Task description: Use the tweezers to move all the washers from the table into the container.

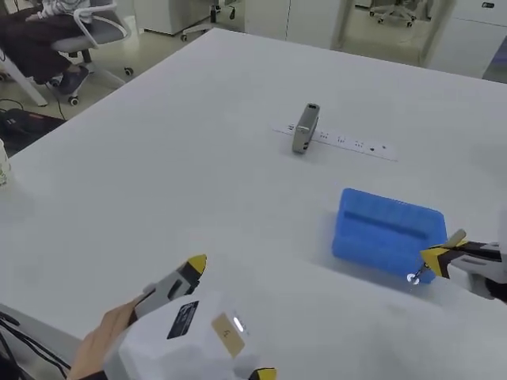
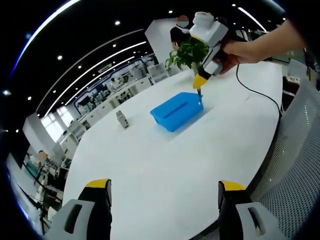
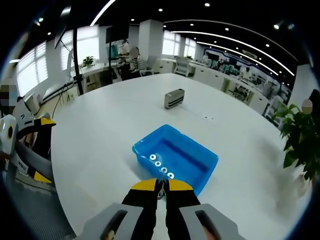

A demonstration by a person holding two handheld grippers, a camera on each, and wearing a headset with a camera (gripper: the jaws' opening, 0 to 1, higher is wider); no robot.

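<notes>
A wide white table [image 1: 198, 158] with a blue container [image 3: 175, 157] towards four o'clock in the head view. Seen from the right gripper view, four washers [image 3: 158, 163] lie in a slanted row on the container's floor, near its six o'clock wall. The right gripper [image 3: 160, 185] hangs just above that wall, its jaws pressed together on the tweezers [image 2: 199, 95]. In the left gripper view the tweezers point down at the container's three o'clock corner; whether the tips carry a washer cannot be told. The left gripper [image 2: 164, 185] is well apart from the container, low at seven o'clock in the head view, its jaws wide apart with bare table between them, a hand [image 1: 103, 336] behind it. Beyond the container, at twelve o'clock from it, a small grey box [image 1: 305, 127] stands on a flat socket strip [image 1: 348, 142]. A potted plant [image 3: 300, 135] stands at three o'clock in the right gripper view. Office chairs [image 1: 87, 32] stand off the table at eleven o'clock in the head view.
</notes>
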